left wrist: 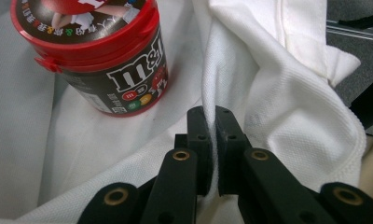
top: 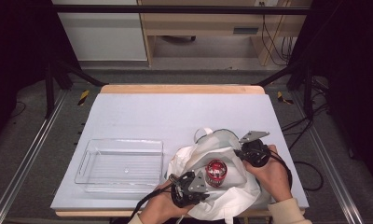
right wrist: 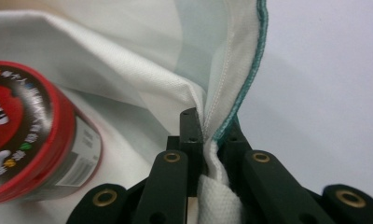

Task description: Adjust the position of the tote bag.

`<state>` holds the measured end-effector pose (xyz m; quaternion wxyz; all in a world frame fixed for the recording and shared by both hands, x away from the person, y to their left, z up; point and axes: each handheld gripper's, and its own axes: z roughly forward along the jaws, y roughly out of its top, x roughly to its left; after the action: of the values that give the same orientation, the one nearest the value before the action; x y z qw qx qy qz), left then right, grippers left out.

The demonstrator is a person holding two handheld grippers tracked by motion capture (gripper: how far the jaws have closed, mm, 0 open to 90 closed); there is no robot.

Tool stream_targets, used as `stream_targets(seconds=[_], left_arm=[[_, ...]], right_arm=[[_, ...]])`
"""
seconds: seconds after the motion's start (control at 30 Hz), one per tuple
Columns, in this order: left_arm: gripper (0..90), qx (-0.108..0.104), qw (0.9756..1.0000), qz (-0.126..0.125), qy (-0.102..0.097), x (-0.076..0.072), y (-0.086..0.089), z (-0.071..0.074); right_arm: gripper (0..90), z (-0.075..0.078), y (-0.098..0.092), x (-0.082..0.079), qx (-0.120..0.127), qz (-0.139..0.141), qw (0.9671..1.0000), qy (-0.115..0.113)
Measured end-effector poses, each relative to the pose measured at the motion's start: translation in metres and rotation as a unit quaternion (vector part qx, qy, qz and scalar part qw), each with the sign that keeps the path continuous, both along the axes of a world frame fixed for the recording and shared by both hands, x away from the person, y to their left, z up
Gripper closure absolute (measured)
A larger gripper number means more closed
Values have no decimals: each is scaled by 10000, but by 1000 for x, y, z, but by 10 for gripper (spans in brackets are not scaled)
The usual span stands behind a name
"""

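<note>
Pale surface (top: pixel 142 116): my left tongs (left wrist: pixel 211 122) and right tongs (right wrist: pixel 208 126) pinch the soft, limp bag (top: pixel 231 186) at its rim; candy jar (top: pixel 216 171) inside.

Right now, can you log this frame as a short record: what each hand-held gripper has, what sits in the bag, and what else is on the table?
left hand-held gripper: shut on white cloth bag, near edge
right hand-held gripper: shut on the bag's teal-trimmed rim
bag state: mouth held open between both
inside bag: M&M's canister, red lid, lying on the fabric
beside bag: clear plastic tray, empty
surface: pale table mat
</note>
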<state>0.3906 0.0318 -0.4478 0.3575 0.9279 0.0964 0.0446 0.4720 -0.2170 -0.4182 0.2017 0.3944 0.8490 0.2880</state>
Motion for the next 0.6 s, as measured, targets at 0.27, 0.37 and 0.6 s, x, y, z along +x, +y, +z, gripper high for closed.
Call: stream_targets(seconds=[0.27, 0.37, 0.6], left_arm=[[878, 103, 9999, -53, -50, -3, 2, -1], [880, 116, 9999, -77, -46, -4, 4, -1], [876, 30, 10000, -24, -38, -5, 4, -3]], right_arm=[[836, -12, -7, 12, 96, -137, 9998, 143], [836, -13, -7, 13, 85, -139, 9998, 122], [834, -14, -8, 12, 152, -150, 9997, 85]])
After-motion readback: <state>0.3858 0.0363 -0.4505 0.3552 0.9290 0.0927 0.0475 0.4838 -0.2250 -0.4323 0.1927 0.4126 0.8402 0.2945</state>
